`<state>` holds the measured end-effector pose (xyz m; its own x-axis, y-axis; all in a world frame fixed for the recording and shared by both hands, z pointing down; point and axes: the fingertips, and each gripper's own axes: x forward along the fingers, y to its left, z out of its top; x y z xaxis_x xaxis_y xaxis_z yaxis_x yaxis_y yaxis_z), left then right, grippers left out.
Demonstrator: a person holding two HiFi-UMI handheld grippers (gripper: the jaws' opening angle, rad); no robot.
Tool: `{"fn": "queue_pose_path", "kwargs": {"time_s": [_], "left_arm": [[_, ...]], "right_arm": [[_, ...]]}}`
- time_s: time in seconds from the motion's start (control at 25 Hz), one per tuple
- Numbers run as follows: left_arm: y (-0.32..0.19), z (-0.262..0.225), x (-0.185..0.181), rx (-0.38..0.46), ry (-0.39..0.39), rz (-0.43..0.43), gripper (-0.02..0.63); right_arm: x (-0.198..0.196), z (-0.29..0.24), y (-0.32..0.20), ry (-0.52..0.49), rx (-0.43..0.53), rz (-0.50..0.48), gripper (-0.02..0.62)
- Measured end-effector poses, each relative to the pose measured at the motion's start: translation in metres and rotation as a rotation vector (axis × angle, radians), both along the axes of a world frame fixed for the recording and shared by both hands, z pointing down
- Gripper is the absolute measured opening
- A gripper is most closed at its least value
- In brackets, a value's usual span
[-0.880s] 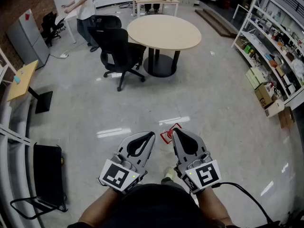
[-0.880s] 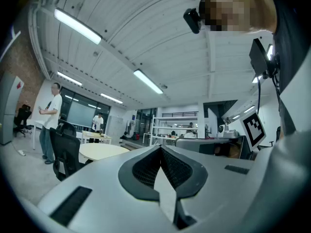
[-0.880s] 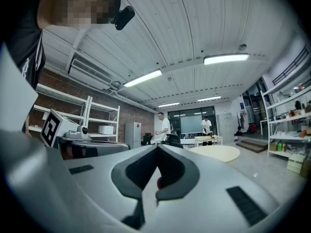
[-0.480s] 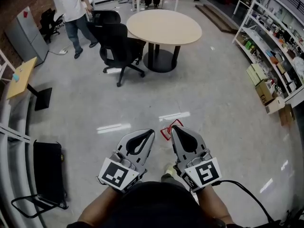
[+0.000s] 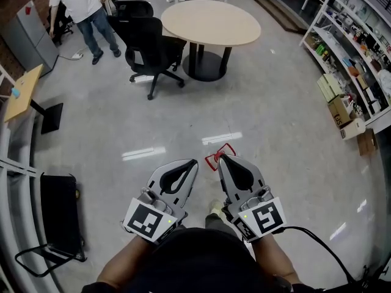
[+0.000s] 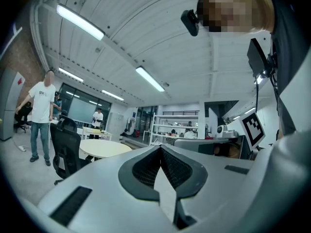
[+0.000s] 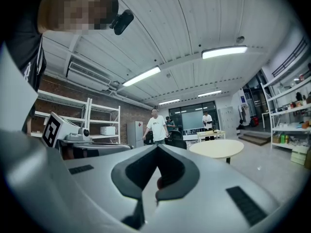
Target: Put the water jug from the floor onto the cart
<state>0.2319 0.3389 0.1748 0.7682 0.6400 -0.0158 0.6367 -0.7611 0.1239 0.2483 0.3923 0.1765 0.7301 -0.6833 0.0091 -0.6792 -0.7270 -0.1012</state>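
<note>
No water jug shows in any view. A black flat platform with a bar handle (image 5: 58, 215) lies on the floor at the lower left; I cannot tell whether it is the cart. My left gripper (image 5: 193, 162) and right gripper (image 5: 221, 157) are held level, side by side, close in front of me. Both are shut with nothing between the jaws. In the left gripper view the left gripper (image 6: 160, 147) has its tips together, pointing across the room. The right gripper (image 7: 157, 146) does the same in its own view.
A red tape mark (image 5: 214, 159) lies on the floor just past the right gripper's tip. Farther off are a round table (image 5: 211, 22), black office chairs (image 5: 149, 50) and a person in a white shirt (image 5: 76, 2). Stocked shelves (image 5: 357, 54) and cardboard boxes (image 5: 342, 119) line the right side.
The person in the white shirt has walked from the far back toward the chairs at rear left. Both grippers stay shut side by side. The whole view has slid slightly upward.
</note>
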Motion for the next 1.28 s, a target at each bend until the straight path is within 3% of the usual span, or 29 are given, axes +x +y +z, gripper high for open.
{"fn": "queue_pose_path", "kwargs": {"time_s": [0.28,0.36,0.48,0.64,0.92,1.12,1.28], "left_arm": [[-0.009,0.022,0.003,-0.038,-0.024,0.033,0.003],[-0.004,0.032,0.001,-0.047,-0.03,0.05,0.003],[0.003,0.064,-0.005,-0.057,-0.068,0.089,0.003],[0.013,0.154,-0.01,-0.058,-0.159,0.142,0.003],[0.028,0.378,0.006,-0.052,-0.297,0.158,0.003],[0.033,0.488,0.025,-0.043,-0.362,0.16,0.003],[0.039,0.526,0.033,-0.041,-0.377,0.173,0.003]], "right_arm": [[0.002,0.009,-0.011,-0.03,0.103,-0.02,0.002],[0.012,0.038,0.0,-0.064,0.08,0.013,0.012],[0.039,0.136,0.027,-0.174,-0.047,0.093,0.045],[0.075,0.309,0.059,-0.302,-0.193,0.177,0.132],[0.147,0.588,0.098,-0.305,-0.308,0.254,0.215],[0.198,0.699,0.118,-0.273,-0.363,0.263,0.249],[0.216,0.729,0.111,-0.226,-0.332,0.199,0.282]]}}
